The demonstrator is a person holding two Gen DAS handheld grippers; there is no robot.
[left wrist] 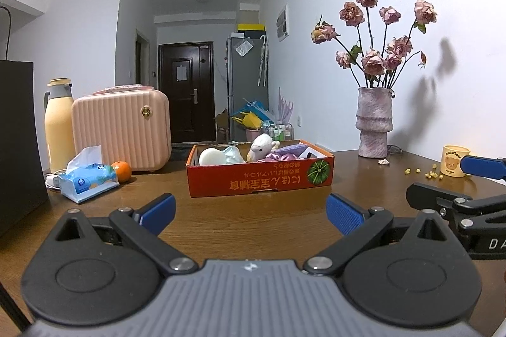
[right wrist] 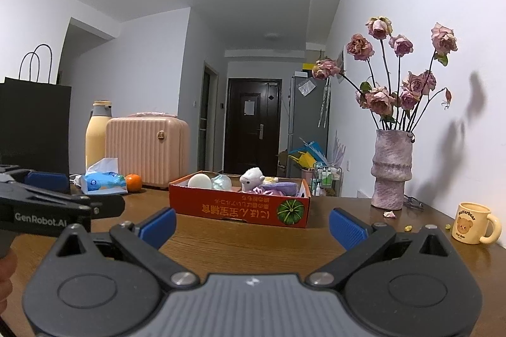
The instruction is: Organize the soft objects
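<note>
Both claws released and empty: left gripper [left wrist: 251, 212], right gripper [right wrist: 253, 224]; frame-centre cardboard box [left wrist: 259, 180] could be shoved if the plush lamb [left wrist: 262, 145] is overreached.

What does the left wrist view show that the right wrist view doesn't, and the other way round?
Only the left wrist view shows the right gripper, at its right edge. Only the right wrist view shows the left gripper, at its left edge, the black bag's handles and the bear mug's handle. Both share the orange box with the white plush inside, the tissue pack, the orange and the vase; each gripper is open and empty.
</note>
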